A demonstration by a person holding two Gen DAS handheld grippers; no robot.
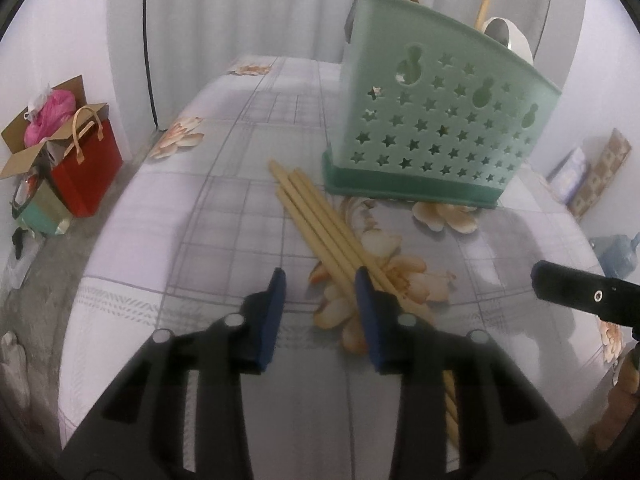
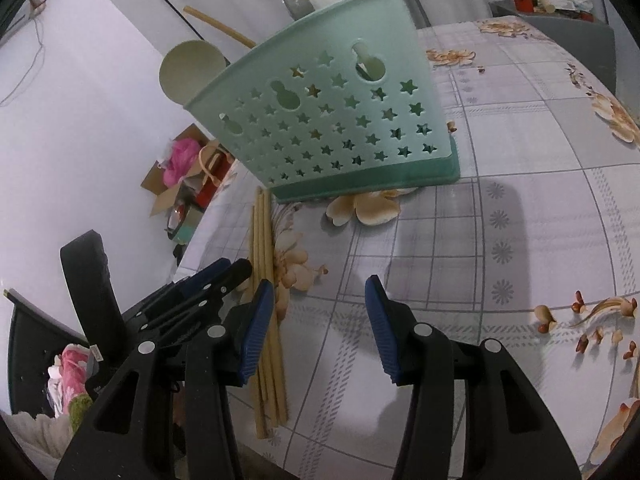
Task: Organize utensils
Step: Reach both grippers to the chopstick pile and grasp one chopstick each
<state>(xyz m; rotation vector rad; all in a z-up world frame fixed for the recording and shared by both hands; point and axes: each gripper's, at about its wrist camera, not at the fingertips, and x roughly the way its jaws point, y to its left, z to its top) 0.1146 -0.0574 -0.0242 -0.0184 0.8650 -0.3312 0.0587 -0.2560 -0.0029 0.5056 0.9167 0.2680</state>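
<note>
Currently: bundle of chopsticks (image 1: 320, 224) flat on flowered tablecloth (image 1: 208, 208), just in front of green basket (image 1: 436, 120). Left gripper (image 1: 320, 280) over near end of bundle; one blue pad touching sticks, other pad apart; nothing grasped between fingers. Right gripper (image 2: 320, 292) released, over bare cloth beside bundle. Right view only: left gripper side-on, fingertips (image 2: 240, 270) at sticks. Left view only: red bag (image 1: 88, 168) on floor. Basket holds spoons (image 2: 192, 68), one stick.
</note>
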